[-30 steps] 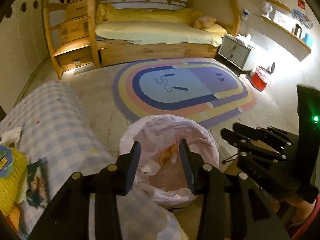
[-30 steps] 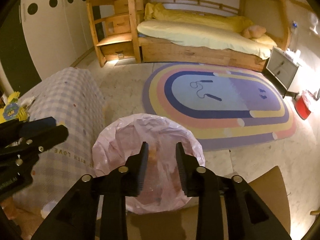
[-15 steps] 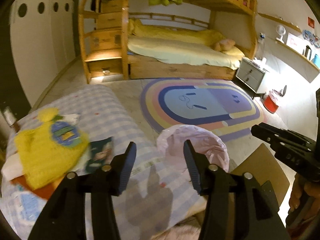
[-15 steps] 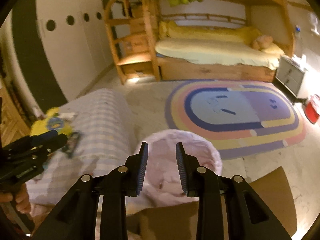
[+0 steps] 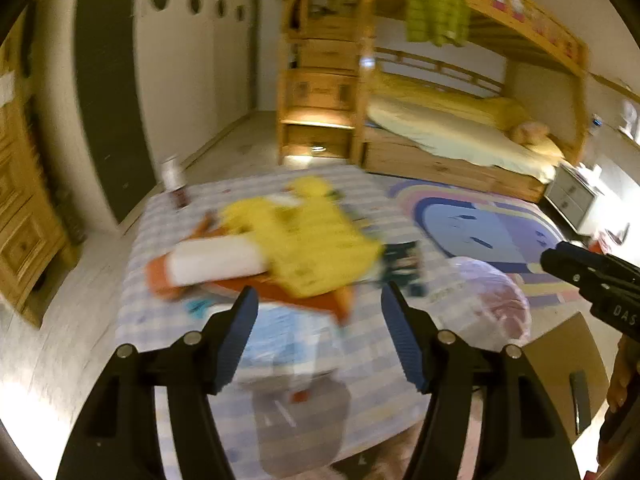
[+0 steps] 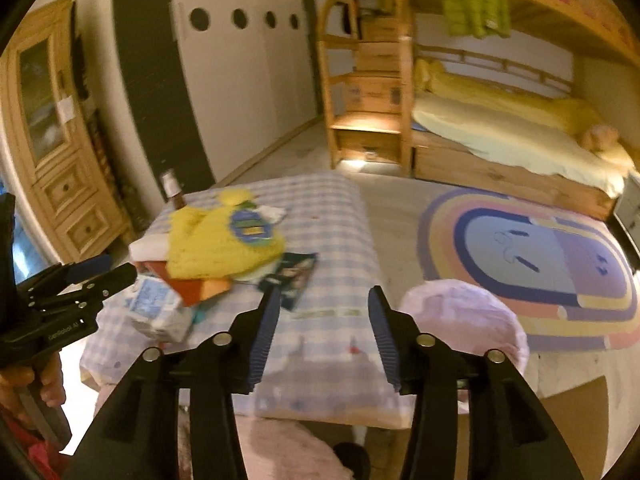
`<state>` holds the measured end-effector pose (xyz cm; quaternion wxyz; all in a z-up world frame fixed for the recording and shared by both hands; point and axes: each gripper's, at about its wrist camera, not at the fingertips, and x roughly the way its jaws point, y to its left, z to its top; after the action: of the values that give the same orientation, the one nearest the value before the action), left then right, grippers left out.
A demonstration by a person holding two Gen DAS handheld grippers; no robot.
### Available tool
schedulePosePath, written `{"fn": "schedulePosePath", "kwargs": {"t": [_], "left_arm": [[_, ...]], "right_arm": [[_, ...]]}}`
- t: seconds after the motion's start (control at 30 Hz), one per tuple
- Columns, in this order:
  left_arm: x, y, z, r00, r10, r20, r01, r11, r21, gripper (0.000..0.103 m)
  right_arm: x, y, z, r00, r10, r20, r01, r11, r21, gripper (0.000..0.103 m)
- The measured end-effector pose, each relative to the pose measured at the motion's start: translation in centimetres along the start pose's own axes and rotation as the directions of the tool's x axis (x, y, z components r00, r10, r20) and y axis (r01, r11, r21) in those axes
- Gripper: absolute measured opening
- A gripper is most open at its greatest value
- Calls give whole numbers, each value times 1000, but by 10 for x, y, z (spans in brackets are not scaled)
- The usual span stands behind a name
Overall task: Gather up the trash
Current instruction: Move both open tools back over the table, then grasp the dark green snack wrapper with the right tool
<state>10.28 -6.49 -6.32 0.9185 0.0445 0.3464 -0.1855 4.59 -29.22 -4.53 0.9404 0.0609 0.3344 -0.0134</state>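
A low table under a blue checked cloth (image 6: 332,216) carries a pile: a yellow knitted item (image 6: 216,240), orange sheets (image 6: 200,286), a crumpled blue-and-white packet (image 6: 156,312), a dark wrapper (image 6: 294,278) and a small bottle (image 6: 173,190). The pink-lined trash bin (image 6: 464,320) stands right of the table. My left gripper (image 5: 318,328) hangs above the near part of the table, jaws opening, nothing between them. My right gripper (image 6: 322,324) hovers over the table's right end, jaws also opening and empty. The left wrist view is blurred.
A brown cardboard sheet (image 6: 576,420) lies on the floor by the bin. A colourful oval rug (image 6: 540,264) spreads toward the wooden bunk bed (image 6: 500,148). A wooden cabinet (image 6: 52,140) stands at left. Pink fluffy material (image 6: 280,452) sits below the table's near edge.
Both grippers swung left and up, away from over the trash bin toward the cluttered table. Both sets of jaws have spread wider.
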Motion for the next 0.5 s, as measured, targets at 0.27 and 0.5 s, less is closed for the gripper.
{"fn": "schedulePosePath", "kwargs": {"t": [0.27, 0.5], "left_arm": [[1, 70, -7, 997, 73, -22, -75, 994, -80, 63], [18, 93, -8, 995, 89, -51, -93, 992, -85, 63]], "right_arm": [[39, 42, -1, 998, 2, -55, -5, 998, -61, 52], [86, 37, -1, 993, -55, -105, 53, 998, -26, 39]]}}
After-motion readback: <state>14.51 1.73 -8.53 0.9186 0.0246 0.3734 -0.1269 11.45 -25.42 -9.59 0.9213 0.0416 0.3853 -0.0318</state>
